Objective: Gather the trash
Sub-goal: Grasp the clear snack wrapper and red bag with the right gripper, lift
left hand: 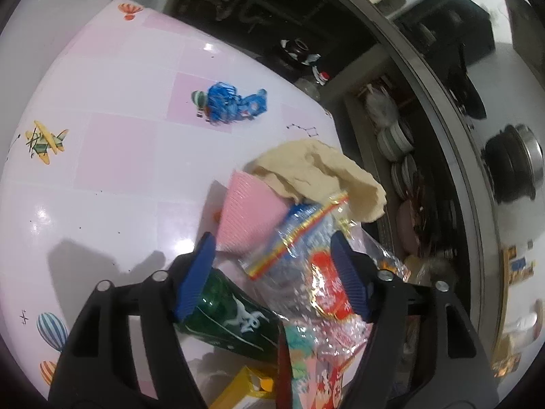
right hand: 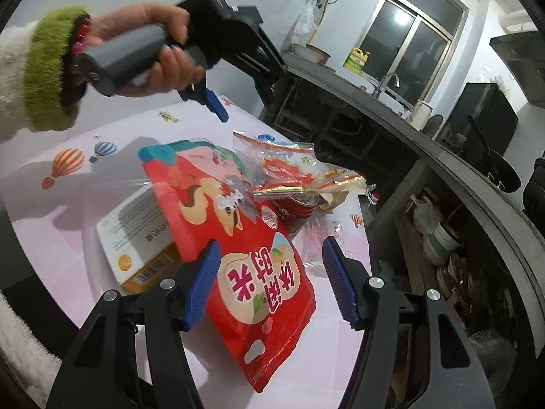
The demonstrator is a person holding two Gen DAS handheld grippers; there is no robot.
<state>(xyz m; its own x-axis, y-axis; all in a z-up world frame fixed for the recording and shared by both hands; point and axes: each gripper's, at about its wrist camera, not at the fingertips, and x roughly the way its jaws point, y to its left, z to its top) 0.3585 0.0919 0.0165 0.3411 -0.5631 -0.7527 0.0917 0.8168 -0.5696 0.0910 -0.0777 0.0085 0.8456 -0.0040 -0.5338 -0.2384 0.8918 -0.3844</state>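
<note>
a home kitchen, lived-in and a bit crowded. a dark counter (right hand: 391, 99) runs along the wall under a window (right hand: 412, 30), with a tap (right hand: 388, 80) over a sink, a yellow bottle of dish soap (right hand: 356, 59) and a bowl (right hand: 316, 52) set by it. open shelves below hold stacked plates (left hand: 396, 143) and bowls. a black cooking pot (left hand: 514, 162) sits up on the counter. nearby stands a table (left hand: 112, 156) under a pink checked oilcloth printed with balloons and little planes
</note>
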